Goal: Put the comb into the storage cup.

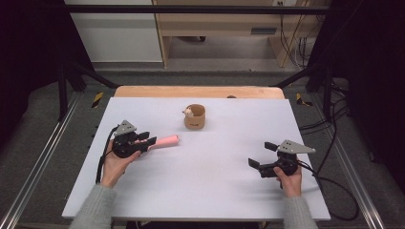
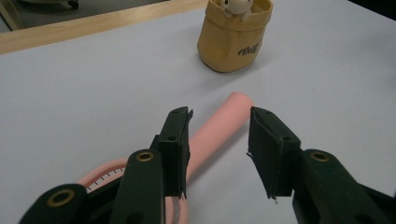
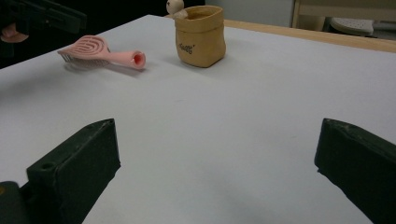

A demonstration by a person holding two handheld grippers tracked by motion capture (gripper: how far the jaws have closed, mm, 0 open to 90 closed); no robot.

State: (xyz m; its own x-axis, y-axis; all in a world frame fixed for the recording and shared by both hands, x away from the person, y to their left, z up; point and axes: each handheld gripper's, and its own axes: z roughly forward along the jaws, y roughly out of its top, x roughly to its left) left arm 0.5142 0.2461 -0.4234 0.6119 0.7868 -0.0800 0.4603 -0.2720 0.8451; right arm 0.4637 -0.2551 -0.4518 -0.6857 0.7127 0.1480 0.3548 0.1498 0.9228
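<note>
A pink plastic hairbrush (image 1: 162, 141) with a hollow tubular handle lies flat on the white counter (image 1: 215, 191), its bristled head under the left gripper (image 1: 143, 141) at about 9 o'clock from the counter's centre and its open handle end pointing toward 3 o'clock. A small tan paper-bag-style pot (image 1: 195, 118) with a little pale figure (image 1: 188, 112) peeking over its rim stands just beyond, at about 12 o'clock.

Seen from the left gripper's own camera, the jaws stand partly open and straddle the handle without closing on it; one jaw sits close against the handle's side, though contact cannot be confirmed. The right gripper (image 1: 261, 156) rests well apart at about 4 o'clock, jaws spread wide and holding nothing.

The brush looks light and rigid, with a smooth, rounded handle that may well roll or slip between flat jaws. The straight middle of the handle, clear of the flared head, appears the soundest place to grip, squeezed across its width; the bristle side looks soft and uneven and would likely give a poorer hold. The pot, by its creased walls, seems light and easily tipped or crushed.
</note>
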